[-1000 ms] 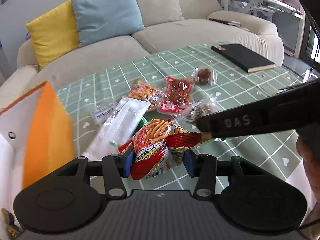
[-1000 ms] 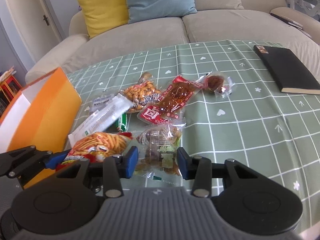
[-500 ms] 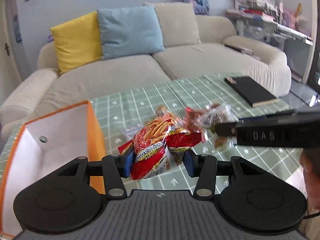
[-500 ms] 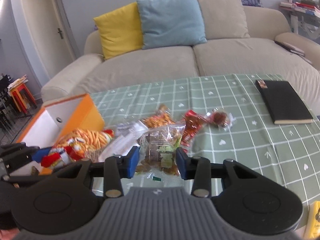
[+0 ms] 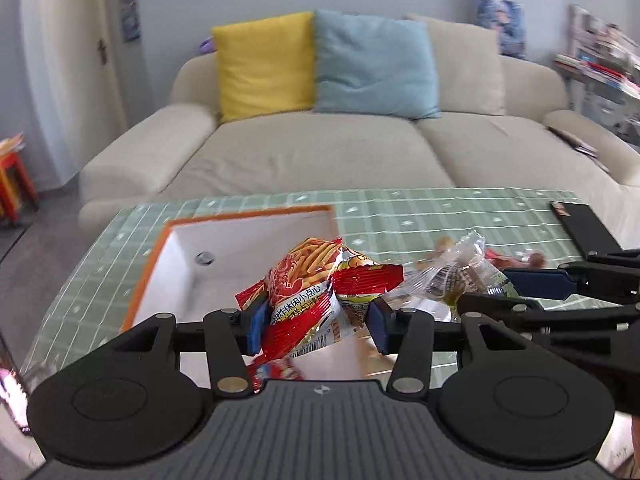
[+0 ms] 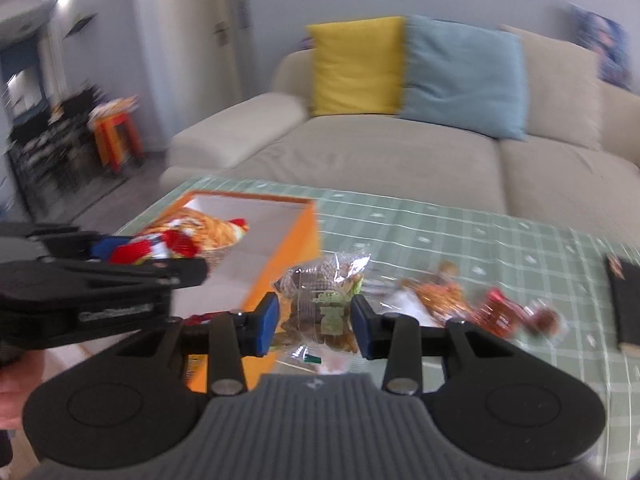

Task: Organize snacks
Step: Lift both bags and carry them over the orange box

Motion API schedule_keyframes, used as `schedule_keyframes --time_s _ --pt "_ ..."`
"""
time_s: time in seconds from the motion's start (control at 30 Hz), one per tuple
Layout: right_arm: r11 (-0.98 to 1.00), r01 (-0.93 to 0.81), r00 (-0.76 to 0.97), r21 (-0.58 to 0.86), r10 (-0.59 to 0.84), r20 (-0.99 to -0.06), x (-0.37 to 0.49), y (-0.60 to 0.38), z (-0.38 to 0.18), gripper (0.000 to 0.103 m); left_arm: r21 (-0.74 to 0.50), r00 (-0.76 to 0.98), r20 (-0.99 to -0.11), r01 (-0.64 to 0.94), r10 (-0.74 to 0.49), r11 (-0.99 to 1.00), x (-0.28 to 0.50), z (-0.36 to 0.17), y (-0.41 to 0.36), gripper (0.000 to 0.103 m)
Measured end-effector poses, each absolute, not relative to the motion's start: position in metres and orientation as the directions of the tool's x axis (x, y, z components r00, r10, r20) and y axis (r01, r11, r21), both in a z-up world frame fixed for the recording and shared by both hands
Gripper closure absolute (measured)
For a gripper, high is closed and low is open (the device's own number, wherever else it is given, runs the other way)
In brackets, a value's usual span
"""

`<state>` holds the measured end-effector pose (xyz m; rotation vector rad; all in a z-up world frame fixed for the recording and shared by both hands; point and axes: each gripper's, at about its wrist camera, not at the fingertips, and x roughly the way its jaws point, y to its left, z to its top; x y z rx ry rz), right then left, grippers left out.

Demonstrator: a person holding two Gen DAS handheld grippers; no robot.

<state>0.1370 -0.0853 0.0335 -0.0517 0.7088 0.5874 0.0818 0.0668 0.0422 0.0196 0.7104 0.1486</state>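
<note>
The red snack bag [image 5: 316,304] hangs over the open orange box [image 5: 240,216] — clamped between the blue pads of the left gripper [image 5: 318,330]. Just beside it, the clear snack packet [image 6: 320,304] is pinched in the right gripper [image 6: 314,326], whose jaws have just been closing on it, near the box's right edge. Loose snacks [image 6: 480,304] lie right of the box on the green checked tablecloth [image 6: 460,236]; a black notebook [image 5: 584,228] sits at its far right edge.

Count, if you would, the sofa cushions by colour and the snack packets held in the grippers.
Yellow cushion: 1
Blue cushion: 1
Beige cushion: 1
Held snack packets: 2 (red packet in the left gripper, clear packet in the right gripper)
Total: 5
</note>
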Motion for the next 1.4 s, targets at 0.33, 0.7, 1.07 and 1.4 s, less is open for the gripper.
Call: schedule_keyframes --time_s 0.33,0.7,1.07,1.4 --pt "0.685 -0.728 0.489 -0.021 0.499 -0.716 0.158 0.008 0.029 0.066 0.107 0.654 -0.723 -0.214 0.224 0.971 0.113 0.027 0.132 0.047" --pt "0.519 -0.839 0.418 -0.162 0.425 -0.803 0.168 0.065 -0.008 0.067 0.128 0.541 -0.811 -0.209 0.224 0.970 0.129 -0.018 0.153 0.047" --pt "0.432 -0.878 0.374 -0.204 0.355 -0.857 0.182 0.084 -0.040 0.069 0.151 0.462 -0.861 -0.168 0.213 0.974 0.144 -0.047 0.155 0.046" --pt "0.445 -0.872 0.380 -0.204 0.354 -0.855 0.186 0.083 -0.043 0.069 0.114 0.432 -0.882 -0.192 0.189 0.975 0.145 -0.049 0.162 0.041"
